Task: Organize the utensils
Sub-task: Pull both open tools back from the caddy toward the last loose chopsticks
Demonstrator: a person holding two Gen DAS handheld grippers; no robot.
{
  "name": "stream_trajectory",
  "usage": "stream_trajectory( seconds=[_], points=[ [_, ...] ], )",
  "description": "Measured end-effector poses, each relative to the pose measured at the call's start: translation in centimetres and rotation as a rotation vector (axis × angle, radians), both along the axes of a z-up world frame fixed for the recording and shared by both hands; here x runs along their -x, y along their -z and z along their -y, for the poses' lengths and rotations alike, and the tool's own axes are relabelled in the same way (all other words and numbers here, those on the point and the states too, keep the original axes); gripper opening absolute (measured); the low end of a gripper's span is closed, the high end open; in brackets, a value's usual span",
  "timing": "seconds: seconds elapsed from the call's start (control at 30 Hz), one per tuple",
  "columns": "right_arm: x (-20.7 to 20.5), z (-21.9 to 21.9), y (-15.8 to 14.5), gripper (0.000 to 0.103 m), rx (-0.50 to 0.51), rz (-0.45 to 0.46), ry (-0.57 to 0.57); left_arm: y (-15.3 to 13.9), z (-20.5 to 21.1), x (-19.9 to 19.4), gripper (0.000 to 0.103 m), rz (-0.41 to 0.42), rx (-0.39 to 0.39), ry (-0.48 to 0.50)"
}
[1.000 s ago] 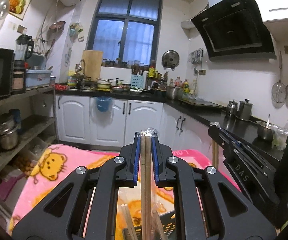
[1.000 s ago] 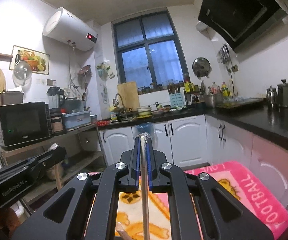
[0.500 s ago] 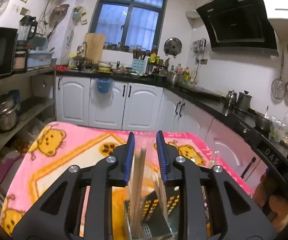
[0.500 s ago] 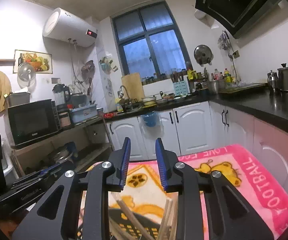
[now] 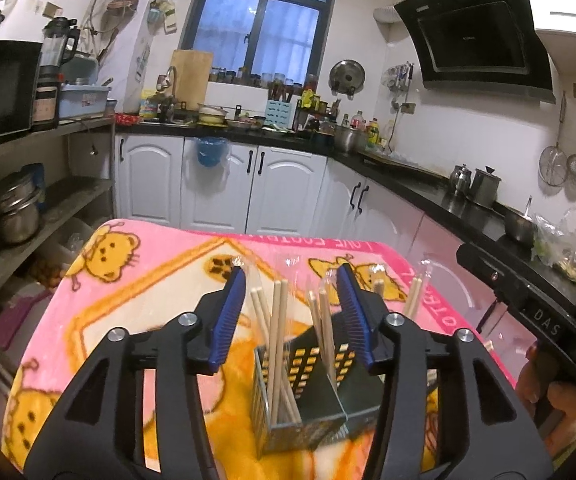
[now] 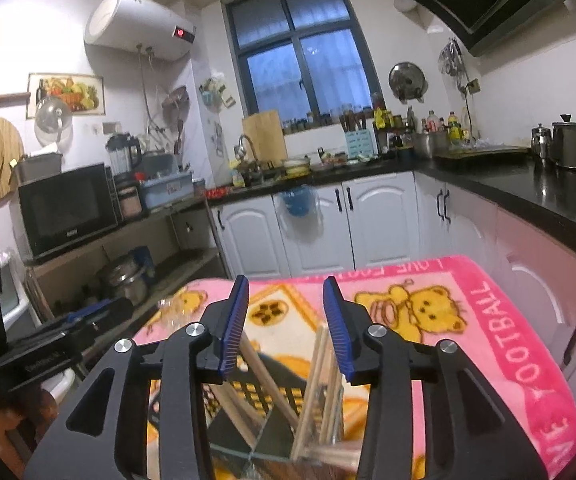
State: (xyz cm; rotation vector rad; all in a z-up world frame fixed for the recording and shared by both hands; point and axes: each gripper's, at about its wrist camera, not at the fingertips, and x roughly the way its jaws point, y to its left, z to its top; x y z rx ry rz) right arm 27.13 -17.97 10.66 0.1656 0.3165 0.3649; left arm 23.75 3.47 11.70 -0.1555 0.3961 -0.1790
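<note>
Left gripper (image 5: 291, 312): matt black plastic body, ribbed blue pads, bright metal screw heads. Right gripper (image 6: 286, 326): same finish. Chopsticks (image 5: 275, 344): pale bare wood, some in clear glossy wrap. Utensil holder (image 5: 307, 392): perforated metal, shiny, reflective inside. Blanket (image 5: 136, 280): fleecy pink and yellow cloth, matt. Far countertop (image 6: 519, 184): glossy black. Cabinet doors (image 5: 284, 196): smooth white.

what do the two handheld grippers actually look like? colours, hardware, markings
Both match: the left gripper and right gripper have matte black linkage arms with cut-out slots, silver round pivot screws, and ribbed blue pads lining the fingers. The right unit's black body carries white lettering, partly readable as "DAS". No cables visible.
</note>
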Motion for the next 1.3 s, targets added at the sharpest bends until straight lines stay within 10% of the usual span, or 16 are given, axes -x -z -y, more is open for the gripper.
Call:
stream_trajectory(
  seconds=[0.87,1.3],
  points=[
    [6.6,-0.8,1.8,0.059,0.145,-0.069,-0.066,1.3,0.1,6.0,0.092,-0.024,-0.006,0.017],
    [8.5,0.3,2.8,0.061,0.155,-0.108,-0.086,2.3,0.4,8.4,0.092,-0.030,-0.008,0.015]
  ],
)
